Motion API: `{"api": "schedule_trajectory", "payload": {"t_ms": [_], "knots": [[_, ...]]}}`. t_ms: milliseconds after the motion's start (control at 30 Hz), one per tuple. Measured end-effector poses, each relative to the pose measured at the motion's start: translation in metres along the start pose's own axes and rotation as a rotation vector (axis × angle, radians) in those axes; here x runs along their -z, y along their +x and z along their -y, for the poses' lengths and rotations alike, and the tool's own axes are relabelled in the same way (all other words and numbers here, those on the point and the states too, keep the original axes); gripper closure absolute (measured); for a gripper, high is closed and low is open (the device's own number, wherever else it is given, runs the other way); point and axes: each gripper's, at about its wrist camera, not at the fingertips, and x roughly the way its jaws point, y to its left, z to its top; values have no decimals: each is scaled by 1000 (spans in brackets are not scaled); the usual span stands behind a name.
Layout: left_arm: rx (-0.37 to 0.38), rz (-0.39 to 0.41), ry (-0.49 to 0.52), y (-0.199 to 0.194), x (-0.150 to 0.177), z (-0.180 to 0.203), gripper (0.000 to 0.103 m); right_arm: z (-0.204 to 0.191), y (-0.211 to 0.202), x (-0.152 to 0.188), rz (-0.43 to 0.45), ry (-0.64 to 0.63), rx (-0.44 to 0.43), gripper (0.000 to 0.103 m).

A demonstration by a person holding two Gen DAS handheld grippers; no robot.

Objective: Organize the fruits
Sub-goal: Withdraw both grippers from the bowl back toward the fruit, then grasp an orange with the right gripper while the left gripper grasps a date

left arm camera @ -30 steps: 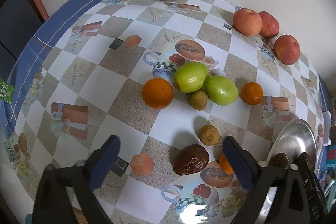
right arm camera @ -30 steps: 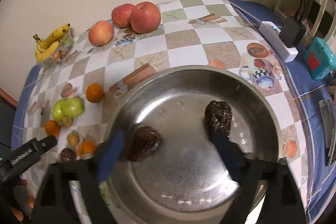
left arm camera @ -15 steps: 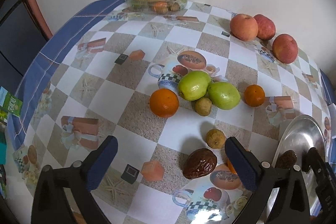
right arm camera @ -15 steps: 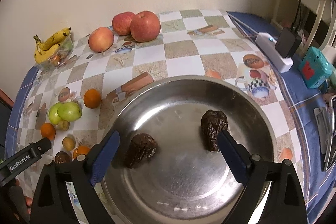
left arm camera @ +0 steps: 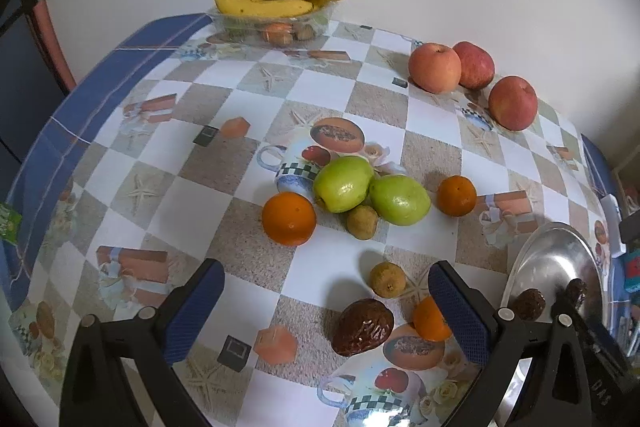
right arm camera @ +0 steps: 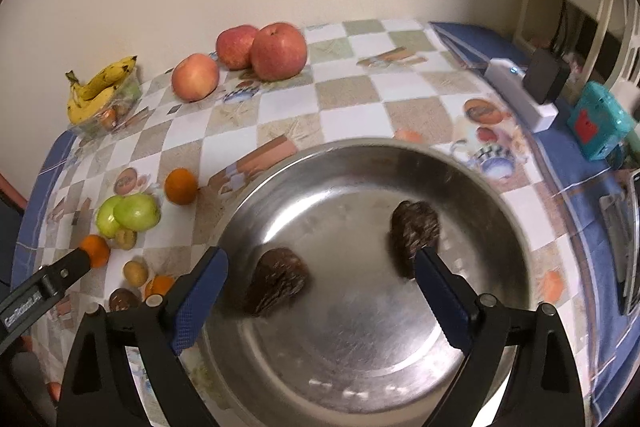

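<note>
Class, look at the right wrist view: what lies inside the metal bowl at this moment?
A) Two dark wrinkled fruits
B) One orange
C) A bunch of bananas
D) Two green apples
A: the metal bowl holds two dark wrinkled fruits; nothing else is in it.

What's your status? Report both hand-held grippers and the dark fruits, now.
Left hand-held gripper open, empty. Right hand-held gripper open above steel bowl. Two dark fruits in bowl, third dark fruit on table, small orange beside it.

White power strip (right arm camera: 520, 95); teal box (right arm camera: 600, 121)
</note>
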Motion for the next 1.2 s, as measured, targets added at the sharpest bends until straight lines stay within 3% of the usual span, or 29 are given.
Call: {"api": "schedule_trajectory", "payload": {"t_ms": [300, 600, 800, 967, 1067, 1100, 1200], "knots": [[6, 53, -47, -6, -15, -30, 0, -39, -1, 0, -35, -53, 8, 8], [18, 90, -92, -18, -32, -73, 0, -104, 5, -4, -25, -118, -149, 9], [61, 61, -162, -17, -35, -89, 0, -122, 12, 0, -36, -192, -174, 9], [70, 23, -89, -11, -30, -67, 0, -118, 19, 3, -70, -211, -186, 9], [113, -22, -84, -5, -24, -58, 1, -118, 17, 4, -66, -230, -190, 19], [123, -41, -84, -2, -22, -55, 2, -118, 18, 5, -66, -238, -186, 27], [161, -99, -87, 8, -16, -47, 15, -116, 22, 7, -91, -239, -191, 38]]}}
